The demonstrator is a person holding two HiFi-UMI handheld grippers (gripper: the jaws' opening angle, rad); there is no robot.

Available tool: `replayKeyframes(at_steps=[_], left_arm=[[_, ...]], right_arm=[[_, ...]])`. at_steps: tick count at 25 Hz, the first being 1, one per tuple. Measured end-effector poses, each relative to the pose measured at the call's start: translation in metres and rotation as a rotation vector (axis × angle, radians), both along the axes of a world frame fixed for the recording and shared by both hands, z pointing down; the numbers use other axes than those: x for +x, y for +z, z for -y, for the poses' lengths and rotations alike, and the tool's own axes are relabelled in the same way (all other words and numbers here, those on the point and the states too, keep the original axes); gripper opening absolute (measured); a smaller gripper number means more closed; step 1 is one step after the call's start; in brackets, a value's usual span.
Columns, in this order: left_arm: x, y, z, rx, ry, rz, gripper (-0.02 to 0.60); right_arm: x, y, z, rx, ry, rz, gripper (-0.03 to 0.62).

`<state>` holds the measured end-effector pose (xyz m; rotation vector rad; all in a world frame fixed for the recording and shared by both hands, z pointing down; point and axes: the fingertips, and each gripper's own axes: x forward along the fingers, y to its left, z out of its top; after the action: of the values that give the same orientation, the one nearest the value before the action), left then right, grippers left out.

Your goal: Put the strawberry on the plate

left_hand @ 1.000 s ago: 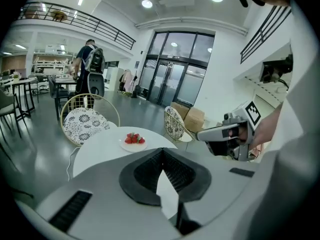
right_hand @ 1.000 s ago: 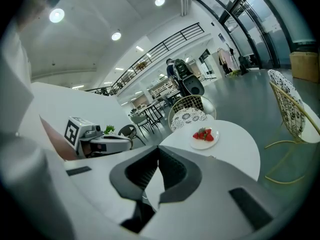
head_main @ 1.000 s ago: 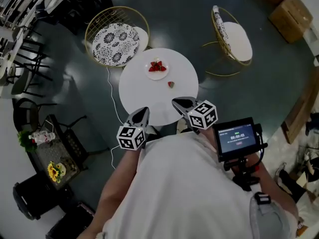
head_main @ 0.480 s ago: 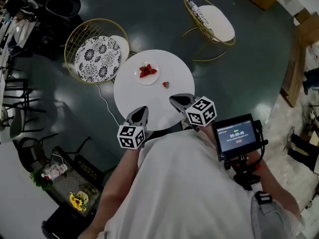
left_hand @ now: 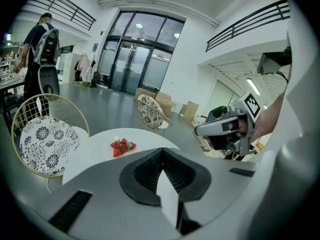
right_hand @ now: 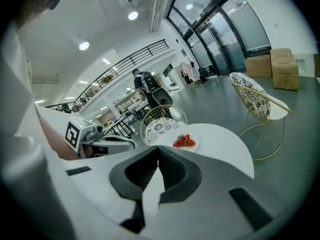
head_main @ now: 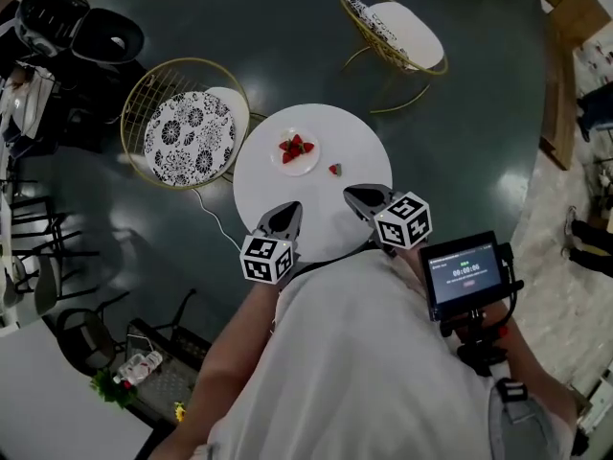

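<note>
Left claw [head_main: 287, 211] and right claw [head_main: 353, 196] edged forward over table [head_main: 359, 151], both closed, empty; spread right one wide, straddle loose strawberry [head_main: 333, 170] beside plate [head_main: 308, 165], pinch gently.

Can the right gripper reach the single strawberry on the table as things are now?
Probably yes: the strawberry lies alone on the bare table just ahead of the right gripper, nothing between them. Its shut fingers must open first.
</note>
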<state>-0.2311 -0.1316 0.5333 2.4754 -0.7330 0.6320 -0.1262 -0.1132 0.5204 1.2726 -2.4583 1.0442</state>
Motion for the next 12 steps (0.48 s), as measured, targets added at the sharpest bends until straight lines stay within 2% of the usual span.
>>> replayKeyframes(at_steps=[6,12], left_arm=[[-0.001,0.009,0.0,-0.026,0.118,-0.003,0.006],[-0.002,0.014,0.007,-0.006,0.227,0.016,0.006]], right_arm=[[-0.004,-0.004,0.001,0.006,0.125,-0.011,0.008],[-0.001,0.002,-0.007,-0.001,0.231,-0.032,0.008]])
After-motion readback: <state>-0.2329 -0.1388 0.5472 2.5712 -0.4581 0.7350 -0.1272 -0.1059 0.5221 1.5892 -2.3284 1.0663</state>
